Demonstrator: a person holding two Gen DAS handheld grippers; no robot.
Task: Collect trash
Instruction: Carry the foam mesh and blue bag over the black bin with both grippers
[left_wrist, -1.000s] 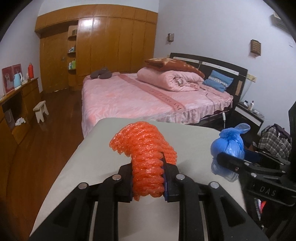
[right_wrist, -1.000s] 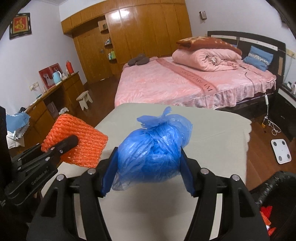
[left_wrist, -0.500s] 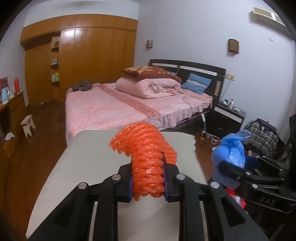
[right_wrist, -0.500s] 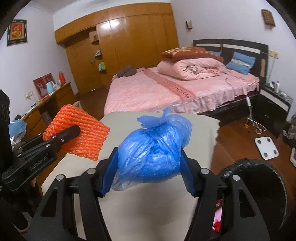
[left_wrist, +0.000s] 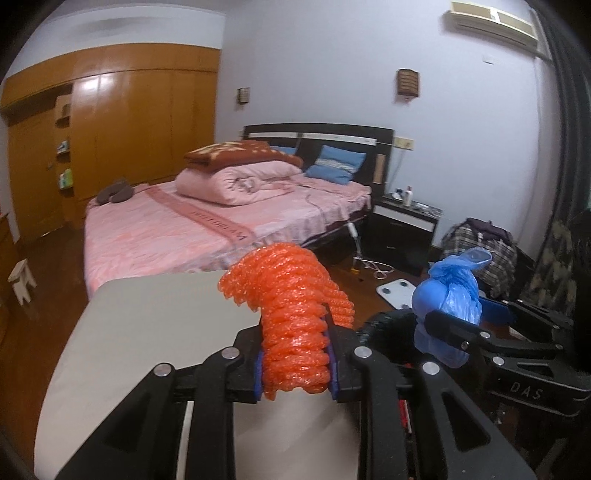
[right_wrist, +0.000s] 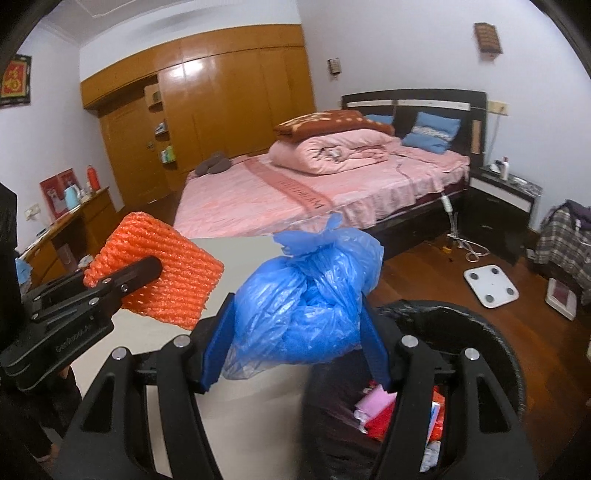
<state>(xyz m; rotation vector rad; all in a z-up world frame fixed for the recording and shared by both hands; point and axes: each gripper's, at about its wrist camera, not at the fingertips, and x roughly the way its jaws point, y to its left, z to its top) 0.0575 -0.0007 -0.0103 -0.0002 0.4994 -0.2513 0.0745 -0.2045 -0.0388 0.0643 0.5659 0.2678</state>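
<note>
I've swung both tools rightward off the surface (right_wrist: 255, 391): my right tool (right_wrist: 295, 325) grips the blue bag (right_wrist: 306, 295) above the black bin's (right_wrist: 495, 339) rim; my left tool (left_wrist: 295, 354) clamps the orange foam net (left_wrist: 291, 314) at the surface's right edge.

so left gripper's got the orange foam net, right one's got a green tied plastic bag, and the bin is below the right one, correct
Not quite: the tied plastic bag is blue, not green, as the right wrist view shows between the right gripper fingers. The rest holds: the left gripper is shut on the orange foam net, and the black-lined bin sits below the right gripper.
</note>
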